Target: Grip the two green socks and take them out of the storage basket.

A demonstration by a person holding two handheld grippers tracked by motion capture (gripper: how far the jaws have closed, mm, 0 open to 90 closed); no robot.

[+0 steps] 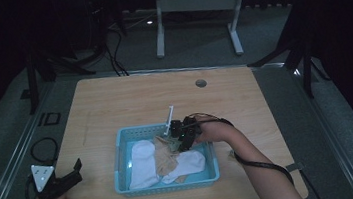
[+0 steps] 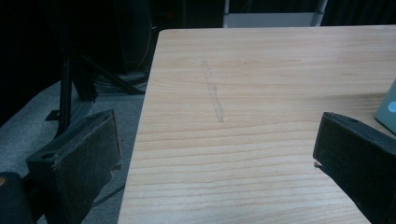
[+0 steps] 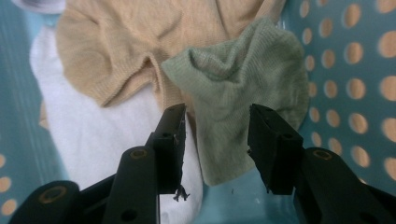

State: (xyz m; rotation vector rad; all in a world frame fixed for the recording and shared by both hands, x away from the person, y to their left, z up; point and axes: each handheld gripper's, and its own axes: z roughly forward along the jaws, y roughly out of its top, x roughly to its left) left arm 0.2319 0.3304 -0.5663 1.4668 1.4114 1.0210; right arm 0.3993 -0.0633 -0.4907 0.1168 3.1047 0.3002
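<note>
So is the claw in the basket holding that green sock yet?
Not yet. The right claw is open, with the green sock lying between its jaws but not pinched. The left claw is open over the table, with nothing between its jaws.

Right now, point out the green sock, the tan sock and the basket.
green sock (image 3: 243,88), right gripper view, on its crumpled middle.
tan sock (image 3: 121,51), right gripper view, on its knit body.
basket (image 1: 121,158), high view, on its left wall.

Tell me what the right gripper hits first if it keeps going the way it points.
Most likely the green sock: the right gripper points down into the blue basket with that sock between its open jaws. Depth is unclear, so contact can't be judged.
</note>
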